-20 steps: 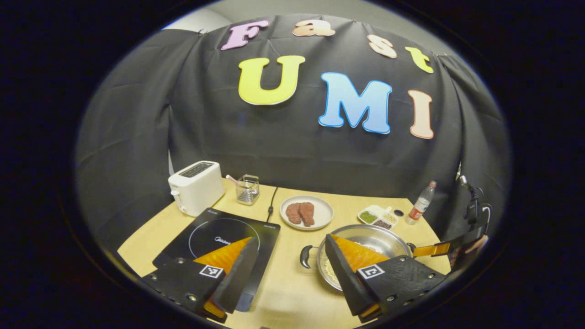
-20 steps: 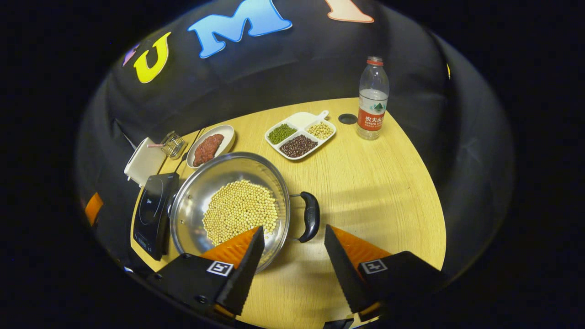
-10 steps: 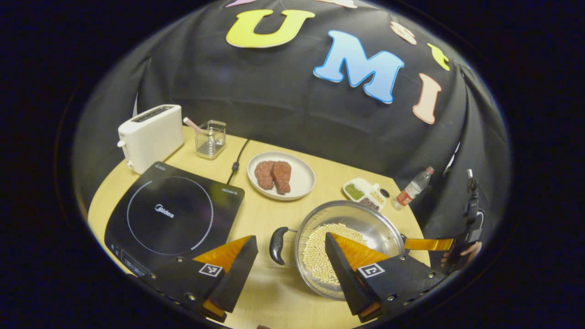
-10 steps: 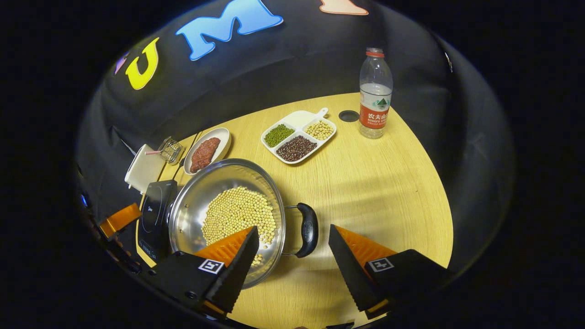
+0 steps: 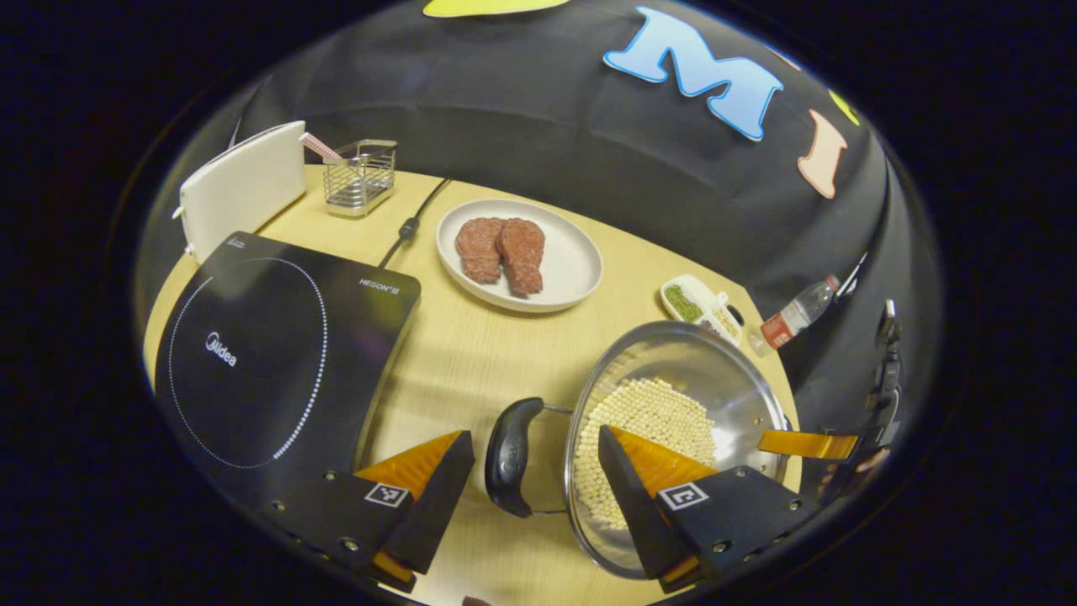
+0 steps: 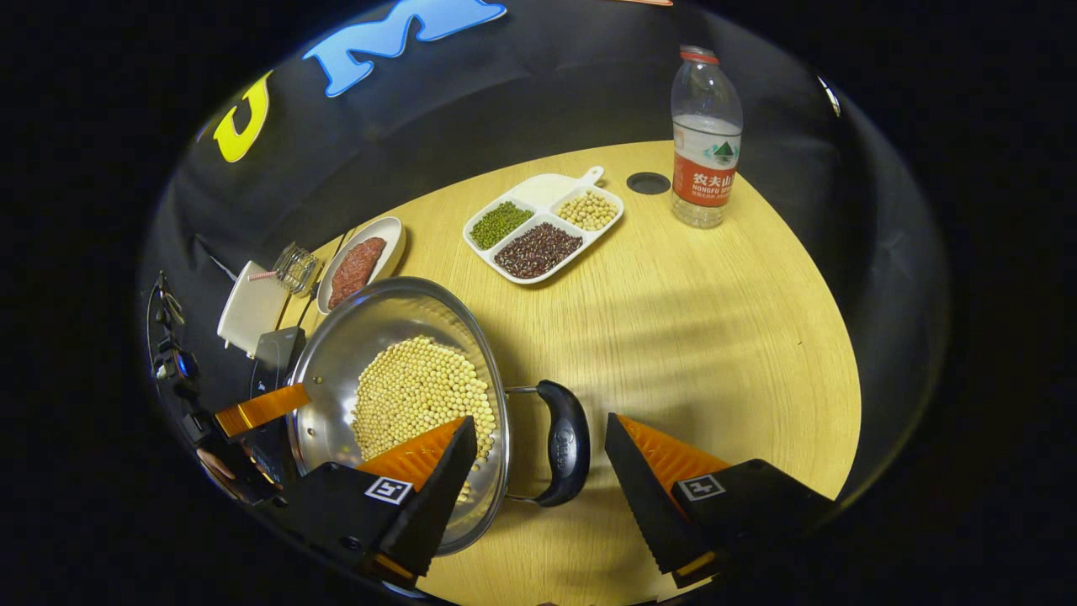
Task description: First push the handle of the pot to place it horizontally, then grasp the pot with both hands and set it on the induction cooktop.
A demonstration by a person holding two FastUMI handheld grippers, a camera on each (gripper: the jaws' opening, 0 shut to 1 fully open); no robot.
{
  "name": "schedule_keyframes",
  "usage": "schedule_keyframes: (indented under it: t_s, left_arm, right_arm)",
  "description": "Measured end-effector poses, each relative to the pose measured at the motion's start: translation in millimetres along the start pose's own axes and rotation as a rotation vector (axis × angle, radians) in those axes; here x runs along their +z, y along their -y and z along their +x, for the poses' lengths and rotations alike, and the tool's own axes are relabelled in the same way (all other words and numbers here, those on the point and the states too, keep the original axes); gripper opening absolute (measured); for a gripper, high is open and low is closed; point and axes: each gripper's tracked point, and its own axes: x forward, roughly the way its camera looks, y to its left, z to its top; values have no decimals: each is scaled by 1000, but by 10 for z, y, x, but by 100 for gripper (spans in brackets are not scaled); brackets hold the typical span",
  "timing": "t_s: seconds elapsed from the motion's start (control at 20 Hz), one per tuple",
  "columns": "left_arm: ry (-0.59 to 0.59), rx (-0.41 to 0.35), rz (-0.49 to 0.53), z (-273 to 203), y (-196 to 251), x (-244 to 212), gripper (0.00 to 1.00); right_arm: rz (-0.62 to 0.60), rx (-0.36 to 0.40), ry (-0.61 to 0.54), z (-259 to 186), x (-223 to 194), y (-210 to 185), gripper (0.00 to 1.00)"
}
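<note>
Centrally, round steel pot (image 5: pixel 673 421), curved handles, spread tongs (image 6: pixel 538 471)

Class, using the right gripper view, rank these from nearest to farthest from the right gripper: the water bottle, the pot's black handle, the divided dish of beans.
1. The pot's black handle, sitting between the open fingers of the right gripper.
2. The divided dish of beans, mid-table, beyond the pot.
3. The water bottle, upright at the far right edge of the table.
</note>
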Motion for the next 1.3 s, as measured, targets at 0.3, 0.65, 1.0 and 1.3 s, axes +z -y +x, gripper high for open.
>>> schedule_keyframes:
  t_s: [0.3, 0.65, 1.0, 1.3]
  left_arm:
    - [-56, 13, 31, 154, -53, -73, 77]
    - [-89, 2, 35, 173, 4, -136, 59]
    - [-126, 13, 26, 138, 16, -225, 55]
    - [-140, -22, 58, -84, 143, -340, 48]
  right_arm:
    - [3, -6, -40, 151, -48, -17, 97]
    - [6, -27, -72, 204, -129, 2, 60]
    - [16, -16, -63, 209, -121, -12, 53]
    - [54, -57, -46, 58, -326, -107, 53]
